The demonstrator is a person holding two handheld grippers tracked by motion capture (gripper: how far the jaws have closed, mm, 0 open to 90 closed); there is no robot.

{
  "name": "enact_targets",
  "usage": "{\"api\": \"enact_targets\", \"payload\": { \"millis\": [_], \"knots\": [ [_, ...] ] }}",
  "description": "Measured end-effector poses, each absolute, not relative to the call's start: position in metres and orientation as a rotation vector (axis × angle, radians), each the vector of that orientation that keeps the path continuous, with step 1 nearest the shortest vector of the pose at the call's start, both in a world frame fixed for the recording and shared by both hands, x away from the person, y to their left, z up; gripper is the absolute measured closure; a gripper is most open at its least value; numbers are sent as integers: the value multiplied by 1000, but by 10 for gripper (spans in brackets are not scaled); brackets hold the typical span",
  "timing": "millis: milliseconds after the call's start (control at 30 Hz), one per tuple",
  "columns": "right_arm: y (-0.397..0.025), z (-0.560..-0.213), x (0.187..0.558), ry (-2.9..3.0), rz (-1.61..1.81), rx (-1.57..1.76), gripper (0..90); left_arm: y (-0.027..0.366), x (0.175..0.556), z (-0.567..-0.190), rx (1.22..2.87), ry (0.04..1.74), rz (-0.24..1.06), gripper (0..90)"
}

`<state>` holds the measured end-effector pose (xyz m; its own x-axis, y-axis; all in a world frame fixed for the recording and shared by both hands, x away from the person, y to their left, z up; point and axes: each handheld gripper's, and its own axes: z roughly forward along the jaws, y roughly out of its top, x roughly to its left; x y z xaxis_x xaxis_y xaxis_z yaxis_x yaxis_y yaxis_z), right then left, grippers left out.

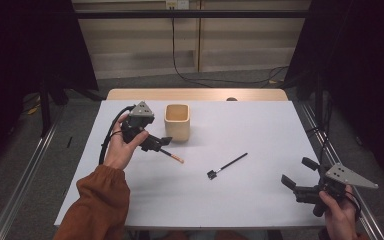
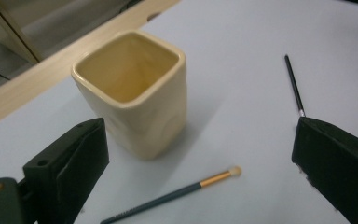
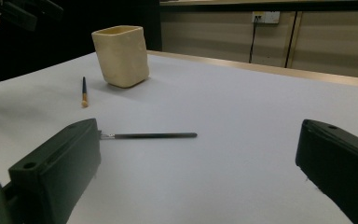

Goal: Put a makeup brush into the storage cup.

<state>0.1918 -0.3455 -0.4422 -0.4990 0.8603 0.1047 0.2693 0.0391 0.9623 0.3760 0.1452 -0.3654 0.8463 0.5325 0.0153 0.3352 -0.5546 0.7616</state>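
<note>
Lab-type recording setup is indicated: white table (image 1: 260, 200) framed by black curtains (image 1: 365, 75), metal rails (image 1: 22, 175) on grey floor, cables (image 1: 190, 75) trailed from a wall socket (image 3: 265, 17).

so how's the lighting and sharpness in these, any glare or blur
High view: dim, dark surroundings, table evenly lit, no glare. Left gripper view: cup fairly sharp with a soft shadow, near jaws blurred. Right gripper view: thin brush sharp, jaws soft.

Open tabletop, one cup standing

The cream cup (image 1: 177, 121) near the far edge is the only upright obstacle; two brushes, orange-tipped (image 1: 172, 156) and black (image 1: 227, 166), lie flat mid-table. The tabletop (image 1: 260, 125) toward the right edge and near corners lies bare.
</note>
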Motion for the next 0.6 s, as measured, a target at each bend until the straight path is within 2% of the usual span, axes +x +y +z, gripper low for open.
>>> {"api": "enact_targets", "payload": {
  "millis": [600],
  "knots": [
    [-345,-443,192,1822,1482,1133,0,134,379,-394,2540,620,17,44]
  ]
}}
